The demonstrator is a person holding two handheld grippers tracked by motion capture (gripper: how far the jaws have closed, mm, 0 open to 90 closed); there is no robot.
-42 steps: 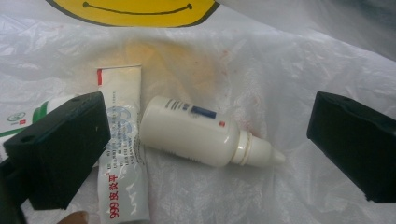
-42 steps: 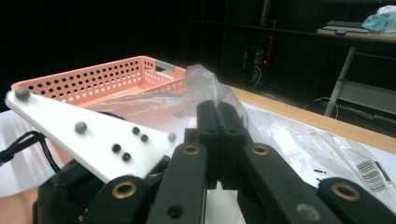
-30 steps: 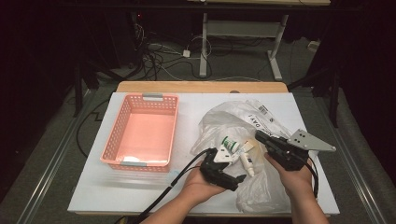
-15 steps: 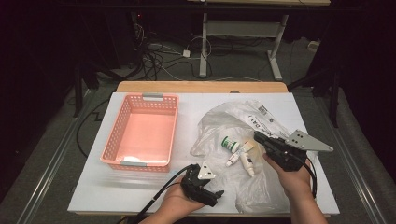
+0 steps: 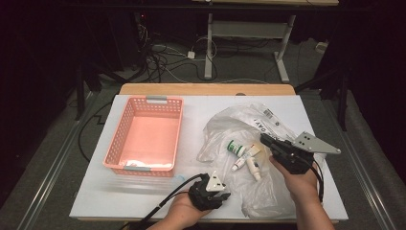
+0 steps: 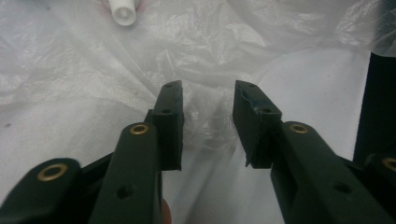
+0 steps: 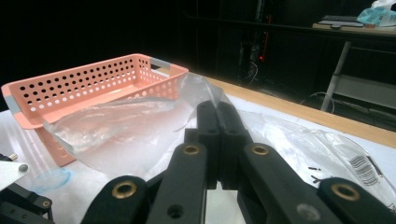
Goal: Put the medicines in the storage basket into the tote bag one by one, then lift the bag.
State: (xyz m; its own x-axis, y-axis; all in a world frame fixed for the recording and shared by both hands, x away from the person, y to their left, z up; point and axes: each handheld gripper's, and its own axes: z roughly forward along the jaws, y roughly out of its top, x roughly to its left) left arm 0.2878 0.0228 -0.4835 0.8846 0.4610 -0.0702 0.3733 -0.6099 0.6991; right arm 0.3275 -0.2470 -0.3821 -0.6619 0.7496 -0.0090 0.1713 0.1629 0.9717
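One hand-held gripper (image 7: 217, 121) pinches plastic bag (image 7: 126, 126)

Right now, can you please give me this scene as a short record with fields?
surface: white table
bag: clear plastic bag, crumpled, lying right of the basket
bag contents: small tubes
basket: pink basket, left of the bag
right gripper: shut on the plastic bag, film lifted
left gripper: jaws apart over the bag's near edge, just been closing
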